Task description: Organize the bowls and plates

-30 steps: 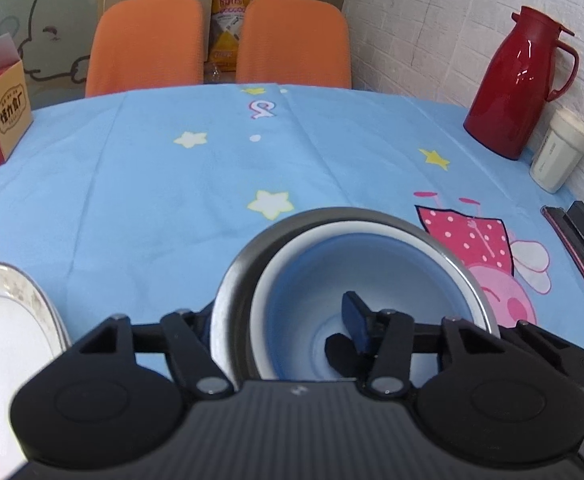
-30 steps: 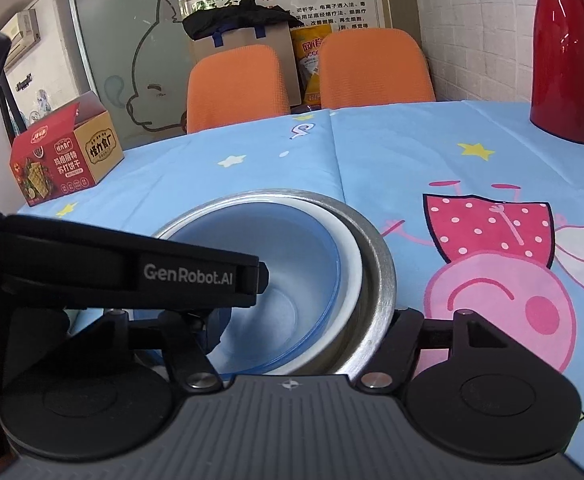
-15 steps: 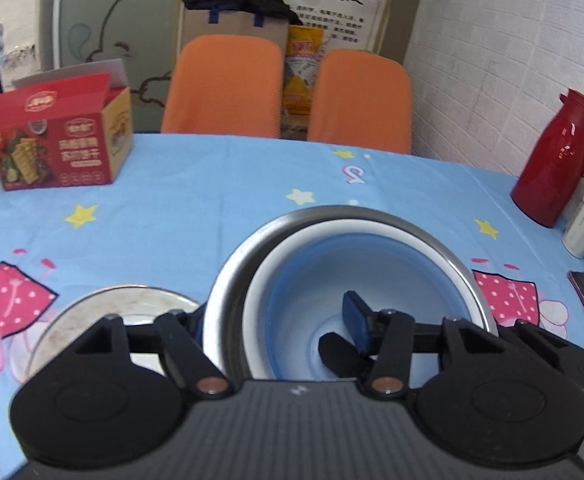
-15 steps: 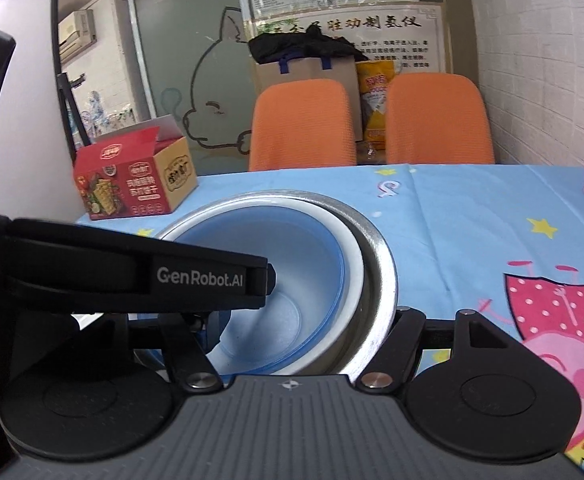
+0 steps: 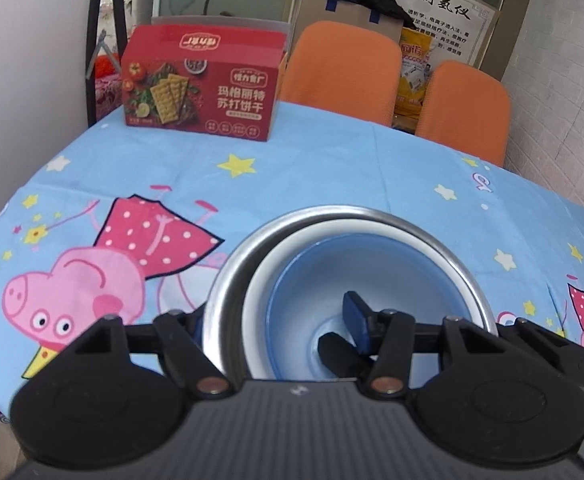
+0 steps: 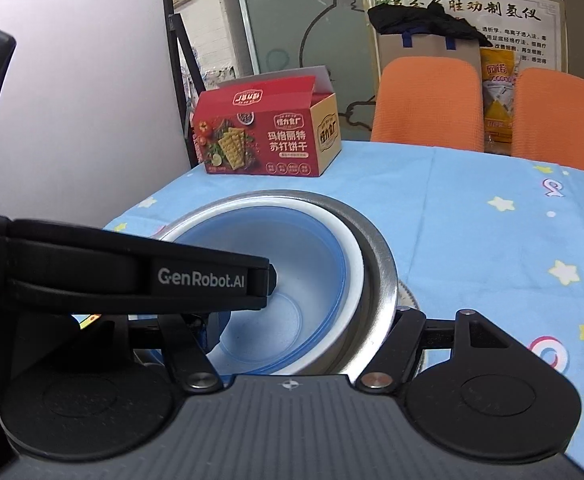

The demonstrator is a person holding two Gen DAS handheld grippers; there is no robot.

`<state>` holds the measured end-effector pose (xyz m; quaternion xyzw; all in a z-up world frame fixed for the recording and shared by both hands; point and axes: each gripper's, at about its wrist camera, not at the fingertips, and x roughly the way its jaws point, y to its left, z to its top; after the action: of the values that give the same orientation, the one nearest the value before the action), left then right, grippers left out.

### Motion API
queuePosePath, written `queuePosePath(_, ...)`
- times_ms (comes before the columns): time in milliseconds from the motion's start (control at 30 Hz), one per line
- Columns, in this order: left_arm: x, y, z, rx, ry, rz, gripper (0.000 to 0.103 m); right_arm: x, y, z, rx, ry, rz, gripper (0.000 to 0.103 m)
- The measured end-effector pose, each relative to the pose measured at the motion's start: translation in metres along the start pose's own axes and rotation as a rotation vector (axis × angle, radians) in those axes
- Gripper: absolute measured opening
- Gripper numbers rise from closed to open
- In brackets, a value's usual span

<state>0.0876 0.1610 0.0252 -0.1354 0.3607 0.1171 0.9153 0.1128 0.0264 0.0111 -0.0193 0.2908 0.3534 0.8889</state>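
Two nested bowls fill the near middle of both wrist views: a blue-lined plastic bowl with a white rim (image 5: 356,280) sits inside a wider stainless steel bowl (image 5: 228,280), and I judge the pair is being carried as one stack so both travel in a single move; my left gripper (image 5: 276,332) is clenched across the near-left wall of that stack, one dark finger (image 5: 352,312) inside the blue bowl and the other outside the steel rim, a pinch through both walls that keeps the inner bowl from slipping; in the right wrist view the same stack (image 6: 376,264) lies between the linkages of my right gripper (image 6: 292,344), its right-hand linkage just beside the steel rim, but its fingertips are hidden under the bowls and behind the left tool's black body (image 6: 132,276), so I cannot tell whether it is closed on the rim or only steadying it; the stack hangs over the light blue cartoon-print tablecloth (image 5: 312,168), whether touching it I cannot say; a red cracker box (image 5: 200,84) stands at the far left edge and two orange chairs (image 5: 340,64) wait beyond the far side; I judge the next move calls for a level descent, since a tilt could let the light inner bowl slide out.
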Motion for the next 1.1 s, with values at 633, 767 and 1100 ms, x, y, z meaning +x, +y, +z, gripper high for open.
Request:
queuePosePath(633,0.020,-0.006,-0.009,0.045,-0.044,-0.045,0.084,0.018,-0.010,-0.017,0.058,0.066,-0.019,0.103)
queuePosePath(767,-0.002,-0.003,0.002,0.030,-0.145,-0.049,0.101,0.010,-0.018,-0.015,0.122,0.038,0.001,0.103)
queuePosePath(1100,-0.030,-0.009,0.015,0.030,-0.214,-0.042,0.101,0.000,-0.017,-0.007,0.122,-0.004,-0.011,0.103)
